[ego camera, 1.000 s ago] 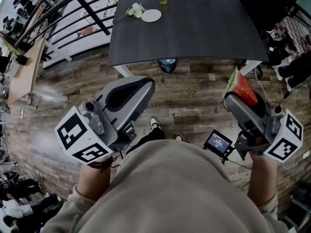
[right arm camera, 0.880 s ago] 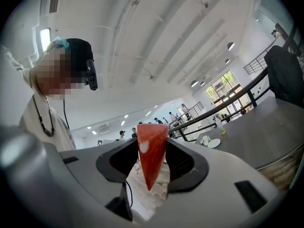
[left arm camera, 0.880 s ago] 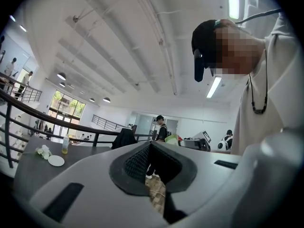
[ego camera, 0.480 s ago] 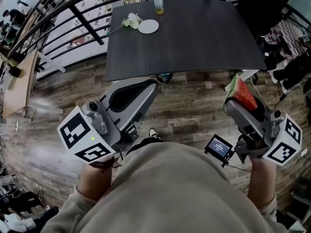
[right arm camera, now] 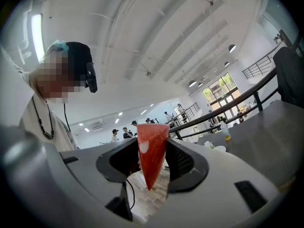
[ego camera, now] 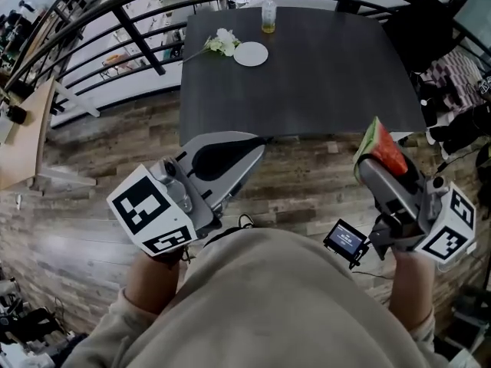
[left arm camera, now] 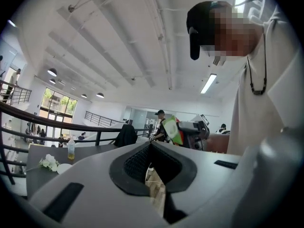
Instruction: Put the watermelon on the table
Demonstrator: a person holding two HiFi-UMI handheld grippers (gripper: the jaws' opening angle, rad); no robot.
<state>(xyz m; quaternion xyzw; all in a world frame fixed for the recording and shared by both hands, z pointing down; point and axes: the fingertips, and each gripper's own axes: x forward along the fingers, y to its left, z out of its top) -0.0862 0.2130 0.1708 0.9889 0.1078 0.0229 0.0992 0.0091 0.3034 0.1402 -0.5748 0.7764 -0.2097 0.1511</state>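
Observation:
A red watermelon slice (ego camera: 381, 146) with a green rind stands upright between the jaws of my right gripper (ego camera: 375, 159), which is shut on it; in the right gripper view the watermelon slice (right arm camera: 151, 151) hangs point down between the pads. The dark grey table (ego camera: 322, 67) lies ahead, and its near edge is just beyond both grippers. My left gripper (ego camera: 255, 144) is at the left with its tips at the table's front edge. In the left gripper view the left gripper (left arm camera: 151, 145) has its jaw tips together with nothing between them.
On the table's far left stand a white plate (ego camera: 251, 54), a white flower sprig (ego camera: 222, 43) and a bottle (ego camera: 268, 18). A black railing (ego camera: 146, 44) runs at the left. A dark chair (ego camera: 426, 21) stands by the table's right corner. A small screen (ego camera: 347, 240) hangs near my right hand.
Both grippers have moved forward towards the table, whose near edge now lies close to their tips. The watermelon slice stays gripped in the right gripper.

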